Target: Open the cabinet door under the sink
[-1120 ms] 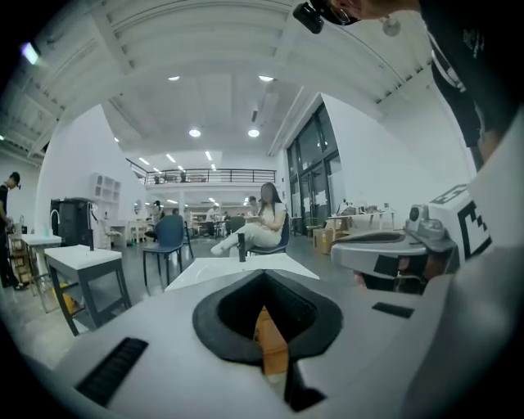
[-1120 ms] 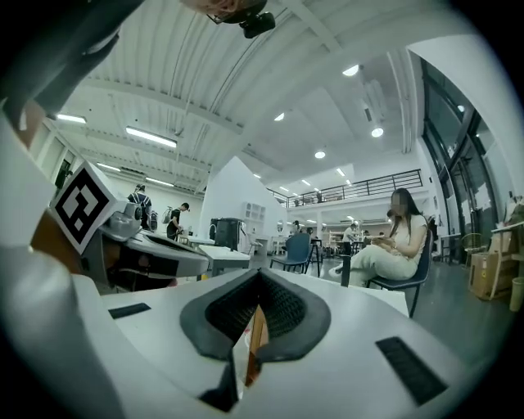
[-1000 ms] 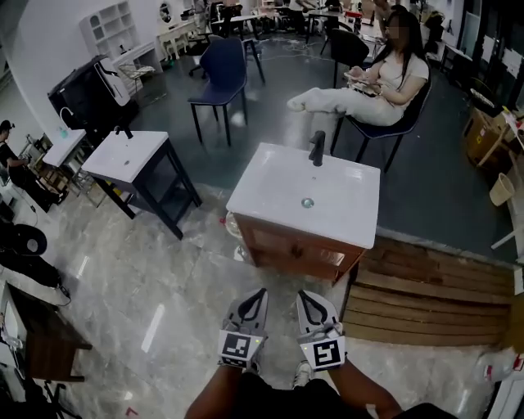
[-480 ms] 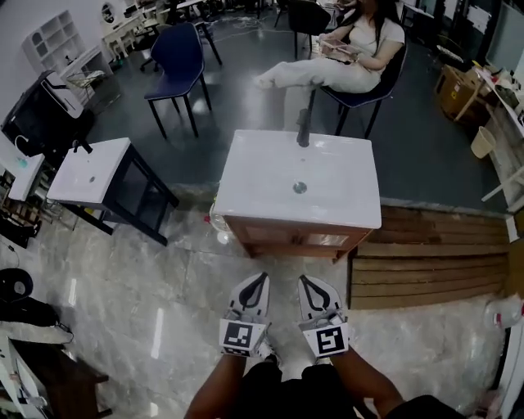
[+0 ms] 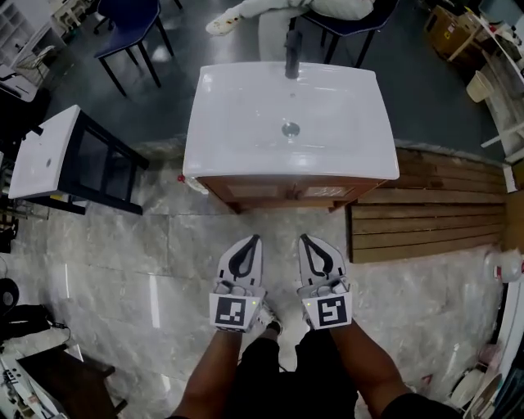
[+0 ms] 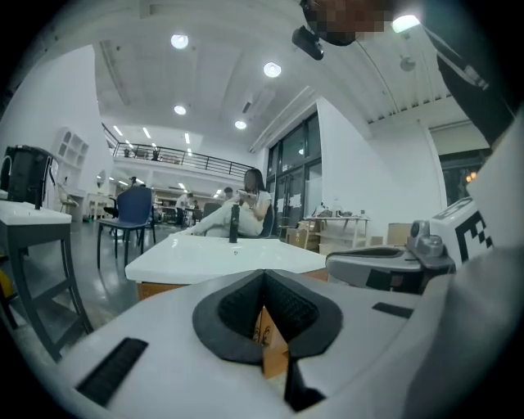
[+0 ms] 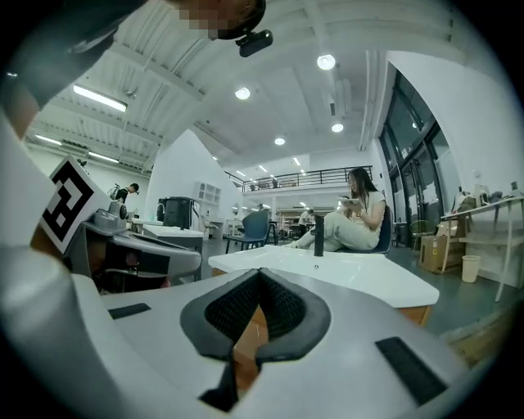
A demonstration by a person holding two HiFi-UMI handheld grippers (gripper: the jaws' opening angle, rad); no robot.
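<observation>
The sink, a white basin (image 5: 291,123) with a black tap (image 5: 293,41), rests on a wooden cabinet (image 5: 282,191). Its front shows only as a narrow wood strip under the basin's rim, with both doors closed. My left gripper (image 5: 255,239) and right gripper (image 5: 304,238) are held side by side over the marble floor, short of the cabinet front and pointing at it. Both are shut with nothing in them. The left gripper view has its shut jaws (image 6: 264,273) before the basin (image 6: 221,255). In the right gripper view the jaws (image 7: 259,272) face the basin (image 7: 344,274) too.
A second white sink on a dark frame (image 5: 49,159) stands to the left. A wooden pallet (image 5: 426,221) lies on the floor right of the cabinet. Behind the sink are a blue chair (image 5: 127,20) and a seated person's legs (image 5: 327,6).
The sink and cabinet have come much closer and now lie straight ahead. Both grippers stayed side by side and shut while moving toward the cabinet and lower.
</observation>
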